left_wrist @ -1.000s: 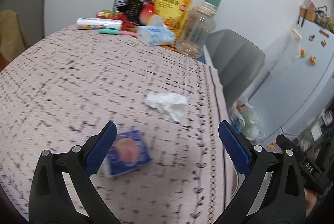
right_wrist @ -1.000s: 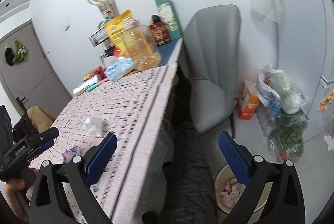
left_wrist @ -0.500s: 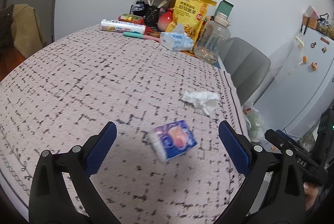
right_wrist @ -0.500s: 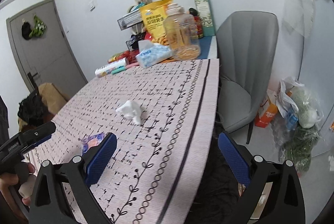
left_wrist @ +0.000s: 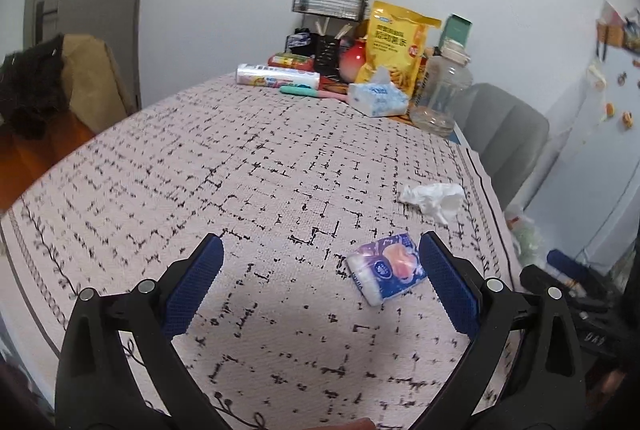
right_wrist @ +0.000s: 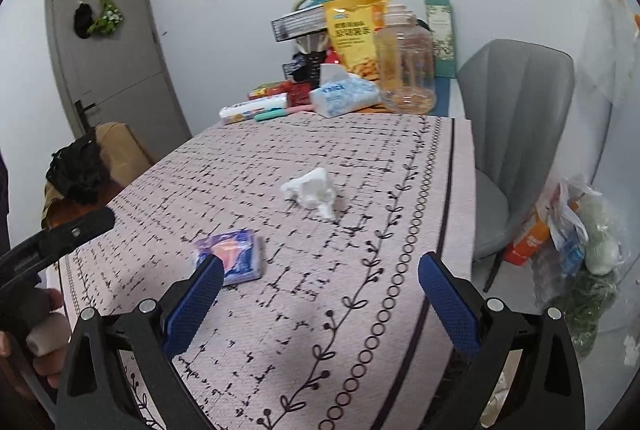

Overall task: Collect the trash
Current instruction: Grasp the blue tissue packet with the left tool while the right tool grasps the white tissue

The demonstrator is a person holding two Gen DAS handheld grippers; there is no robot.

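Observation:
A crumpled white tissue [left_wrist: 434, 198] lies on the pink patterned tablecloth [left_wrist: 240, 169] near its right edge; it also shows in the right wrist view [right_wrist: 314, 195]. A small purple tissue pack [left_wrist: 386, 270] lies nearer, just inside the right finger of my left gripper [left_wrist: 320, 286], which is open and empty above the cloth. In the right wrist view the pack [right_wrist: 236, 256] sits by the left finger of my right gripper [right_wrist: 320, 306], also open and empty above the table's near corner.
At the table's far end stand a blue tissue box [left_wrist: 378, 97], a clear plastic jar [left_wrist: 440, 93], a yellow snack bag [left_wrist: 396, 37], a wire rack and a white roll pack [left_wrist: 276, 75]. A grey chair [right_wrist: 516, 117] and plastic bags [right_wrist: 576, 238] are to the right.
Both grippers swung left over the table. The tissue pack went from centre to the right finger in the left view. In the right view the table now fills the frame; the floor bin is gone.

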